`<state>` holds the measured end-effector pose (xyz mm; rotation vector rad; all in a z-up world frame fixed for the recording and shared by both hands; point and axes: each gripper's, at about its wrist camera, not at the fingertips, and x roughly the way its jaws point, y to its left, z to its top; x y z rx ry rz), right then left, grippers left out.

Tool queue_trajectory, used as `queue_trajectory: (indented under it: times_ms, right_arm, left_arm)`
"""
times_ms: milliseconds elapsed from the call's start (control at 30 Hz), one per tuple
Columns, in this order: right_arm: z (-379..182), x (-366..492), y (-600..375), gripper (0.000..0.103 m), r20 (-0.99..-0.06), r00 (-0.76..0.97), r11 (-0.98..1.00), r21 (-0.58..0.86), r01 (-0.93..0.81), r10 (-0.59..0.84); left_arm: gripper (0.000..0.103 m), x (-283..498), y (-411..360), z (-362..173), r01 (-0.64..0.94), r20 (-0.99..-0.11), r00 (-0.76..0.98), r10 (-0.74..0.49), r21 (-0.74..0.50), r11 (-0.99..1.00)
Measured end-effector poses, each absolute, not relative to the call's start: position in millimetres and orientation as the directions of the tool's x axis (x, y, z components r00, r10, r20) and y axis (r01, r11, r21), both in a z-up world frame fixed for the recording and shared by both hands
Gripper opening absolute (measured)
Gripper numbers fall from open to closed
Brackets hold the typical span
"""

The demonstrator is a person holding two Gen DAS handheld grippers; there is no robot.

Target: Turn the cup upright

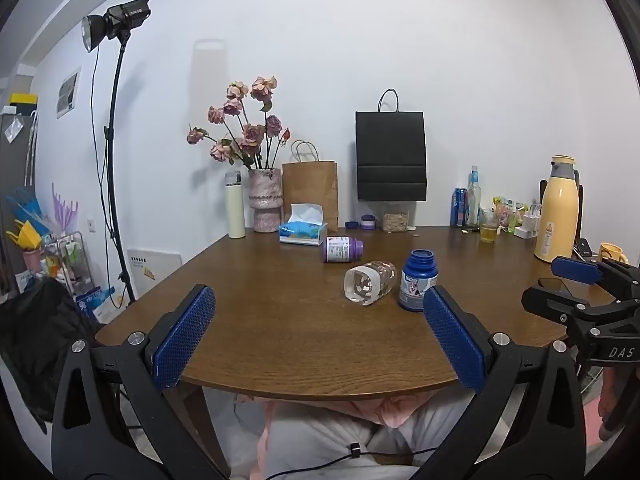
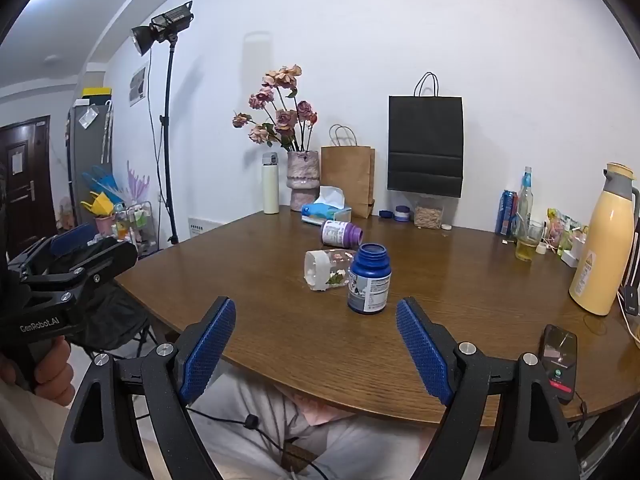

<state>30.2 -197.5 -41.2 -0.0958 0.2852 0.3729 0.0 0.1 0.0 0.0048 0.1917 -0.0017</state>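
Observation:
A clear glass cup (image 1: 370, 281) with a flower print lies on its side on the brown table (image 1: 280, 320), its open mouth toward me. It also shows in the right wrist view (image 2: 326, 268). My left gripper (image 1: 318, 312) is open and empty, held at the table's near edge, short of the cup. My right gripper (image 2: 316, 326) is open and empty, also at the near edge, with the cup ahead. Each gripper shows at the side of the other's view.
A blue bottle (image 1: 417, 280) without a lid stands upright just right of the cup. A purple-capped bottle (image 1: 343, 249) lies behind. A tissue box (image 1: 303, 232), vase (image 1: 264, 204), paper bags, yellow thermos (image 1: 559, 210) and drinks line the back. A phone (image 2: 559, 360) lies near the right edge.

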Motion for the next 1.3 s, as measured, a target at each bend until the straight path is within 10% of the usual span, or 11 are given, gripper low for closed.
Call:
queue_trajectory:
  times_ms: [1300]
  right_arm:
    - [-35.9, 29.1, -199.0, 0.087, -0.285, 0.894, 0.928, -0.040, -0.370, 0.345]
  left_arm:
    - [0.103, 1.5, -1.9, 1.9, 0.001, -0.191, 0.982, 0.001, 0.013, 1.000]
